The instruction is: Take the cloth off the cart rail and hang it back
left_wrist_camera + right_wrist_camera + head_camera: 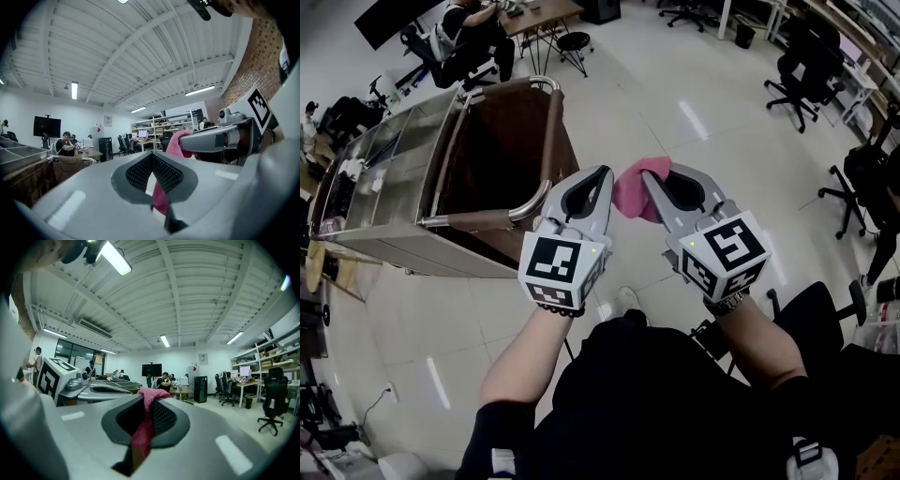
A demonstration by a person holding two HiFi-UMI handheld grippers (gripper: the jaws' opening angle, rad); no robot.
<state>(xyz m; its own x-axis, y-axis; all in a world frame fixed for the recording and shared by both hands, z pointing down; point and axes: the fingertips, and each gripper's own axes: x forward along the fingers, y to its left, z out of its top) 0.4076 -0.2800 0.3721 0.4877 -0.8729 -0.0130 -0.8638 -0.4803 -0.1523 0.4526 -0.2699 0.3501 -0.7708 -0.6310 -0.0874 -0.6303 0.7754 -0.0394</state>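
Cloth [143,430] pinched by right fingers [206,427] shows in right gripper view; left fingers [89,187] together.

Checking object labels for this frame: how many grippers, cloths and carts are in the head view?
grippers: 2 (left gripper, right gripper)
pink cloth: 1
cart: 1
total: 4
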